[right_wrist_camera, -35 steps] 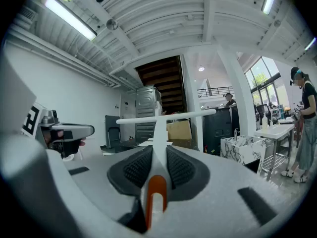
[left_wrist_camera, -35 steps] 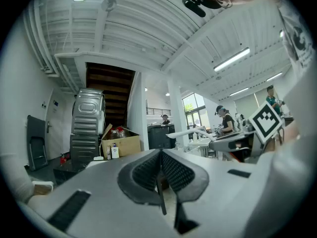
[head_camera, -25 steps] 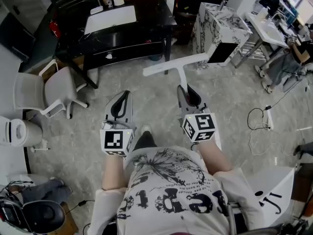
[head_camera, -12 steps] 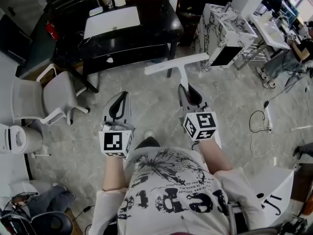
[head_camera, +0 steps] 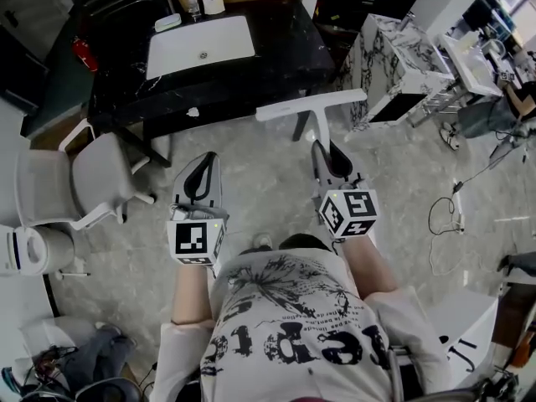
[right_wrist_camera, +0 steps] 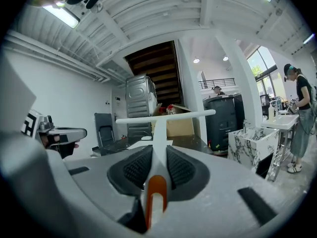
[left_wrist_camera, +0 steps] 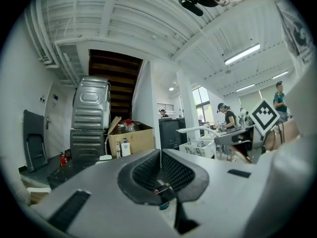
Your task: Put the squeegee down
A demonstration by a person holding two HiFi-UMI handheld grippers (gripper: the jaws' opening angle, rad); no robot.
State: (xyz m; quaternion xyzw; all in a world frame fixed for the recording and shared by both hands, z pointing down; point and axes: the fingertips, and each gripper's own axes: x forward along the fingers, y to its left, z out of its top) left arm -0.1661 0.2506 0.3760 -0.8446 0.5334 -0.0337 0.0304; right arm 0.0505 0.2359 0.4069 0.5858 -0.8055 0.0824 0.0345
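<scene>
Squeegee (head_camera: 311,105) clamped in right claw (head_camera: 327,149); black table (head_camera: 285,53) stands just ahead.

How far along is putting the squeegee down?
Nothing is done yet: the squeegee is clamped by its handle in the right gripper, in mid-air. The left gripper is shut and empty. Left to do: set it down, perhaps on the black counter ahead, and release.

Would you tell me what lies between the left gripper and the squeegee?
Between the left gripper and the squeegee, only bare grey floor, in the head view.
</scene>
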